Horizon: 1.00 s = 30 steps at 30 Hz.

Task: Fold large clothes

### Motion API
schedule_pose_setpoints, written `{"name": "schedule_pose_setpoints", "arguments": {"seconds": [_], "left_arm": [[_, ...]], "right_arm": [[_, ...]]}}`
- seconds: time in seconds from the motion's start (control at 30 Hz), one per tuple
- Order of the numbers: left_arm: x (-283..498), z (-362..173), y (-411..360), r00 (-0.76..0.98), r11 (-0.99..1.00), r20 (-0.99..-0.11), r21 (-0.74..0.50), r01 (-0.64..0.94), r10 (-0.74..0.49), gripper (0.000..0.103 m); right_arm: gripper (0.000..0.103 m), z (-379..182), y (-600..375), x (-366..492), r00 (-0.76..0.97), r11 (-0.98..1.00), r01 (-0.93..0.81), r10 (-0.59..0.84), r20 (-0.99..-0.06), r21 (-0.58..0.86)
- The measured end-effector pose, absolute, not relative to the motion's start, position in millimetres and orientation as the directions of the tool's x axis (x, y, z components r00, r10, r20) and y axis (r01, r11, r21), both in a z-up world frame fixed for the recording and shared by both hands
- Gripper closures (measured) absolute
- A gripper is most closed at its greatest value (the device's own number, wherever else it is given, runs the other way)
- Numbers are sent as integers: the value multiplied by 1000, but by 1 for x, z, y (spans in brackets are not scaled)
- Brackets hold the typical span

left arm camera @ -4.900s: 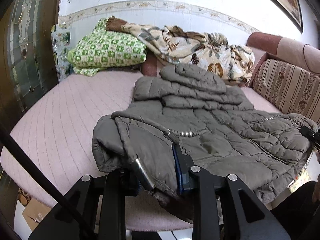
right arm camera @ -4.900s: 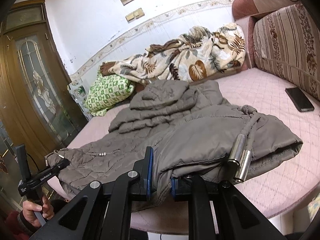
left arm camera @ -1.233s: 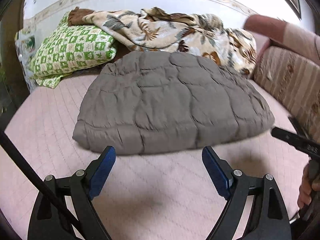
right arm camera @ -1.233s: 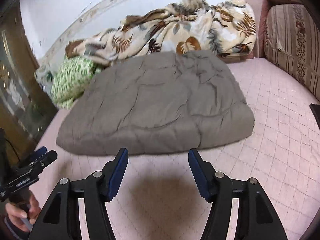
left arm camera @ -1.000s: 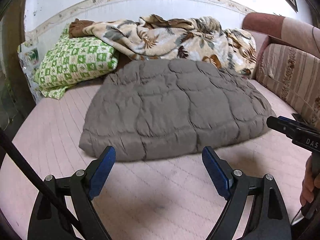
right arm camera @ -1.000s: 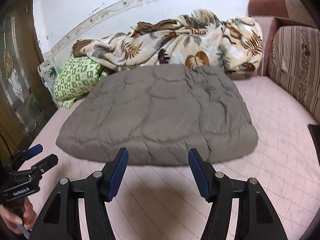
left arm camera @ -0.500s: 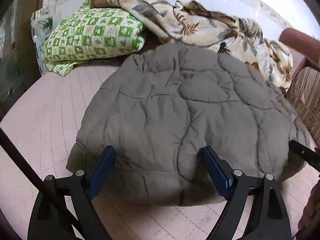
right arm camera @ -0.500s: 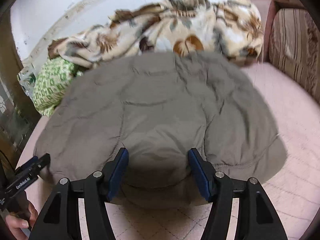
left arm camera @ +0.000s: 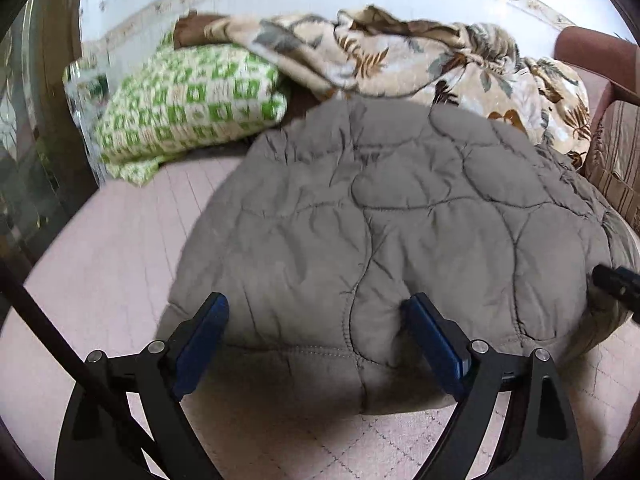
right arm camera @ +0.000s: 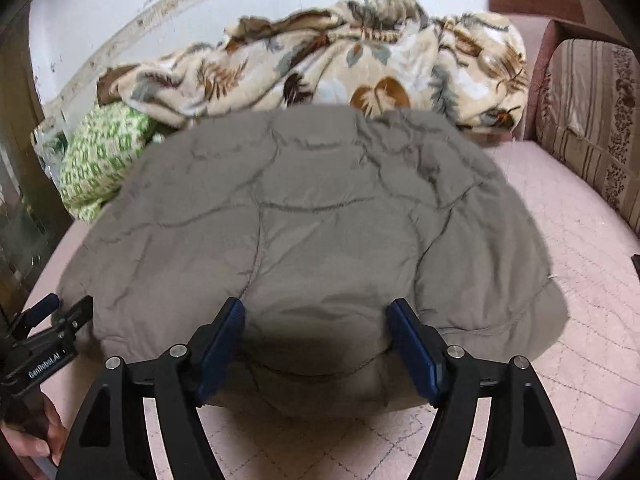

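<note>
Both tools, left tool and right tool, opening wide astride the near hem of the quilted jacket; jacket bundled compactly, probably one fold left.

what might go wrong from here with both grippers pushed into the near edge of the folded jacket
1. The left gripper and right gripper both straddle the puffy near edge of the grey jacket, jaws opening; closing now might pinch only the top layer, so the fold could slip apart.
2. Pushing further could slide the jacket into the floral blanket right behind it.
</note>
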State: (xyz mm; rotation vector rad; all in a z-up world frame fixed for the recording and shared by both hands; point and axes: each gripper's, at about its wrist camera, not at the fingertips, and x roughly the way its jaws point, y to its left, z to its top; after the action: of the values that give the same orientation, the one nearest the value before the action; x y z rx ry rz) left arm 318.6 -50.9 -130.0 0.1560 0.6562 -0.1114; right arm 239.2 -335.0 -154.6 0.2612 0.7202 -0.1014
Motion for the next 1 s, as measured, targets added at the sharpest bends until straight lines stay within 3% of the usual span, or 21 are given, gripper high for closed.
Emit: {"name": "schedule_pose_setpoints", "arguments": {"seconds": [0.27, 1.0], "left_arm": [[304, -117, -50, 829, 974, -559, 172, 146, -25, 12], [316, -130, -47, 797, 973, -603, 185, 139, 1, 12]], "right_arm": [[24, -141, -362, 225, 773, 934, 244, -23, -634, 263], [23, -165, -377, 238, 713, 899, 290, 26, -700, 328]]}}
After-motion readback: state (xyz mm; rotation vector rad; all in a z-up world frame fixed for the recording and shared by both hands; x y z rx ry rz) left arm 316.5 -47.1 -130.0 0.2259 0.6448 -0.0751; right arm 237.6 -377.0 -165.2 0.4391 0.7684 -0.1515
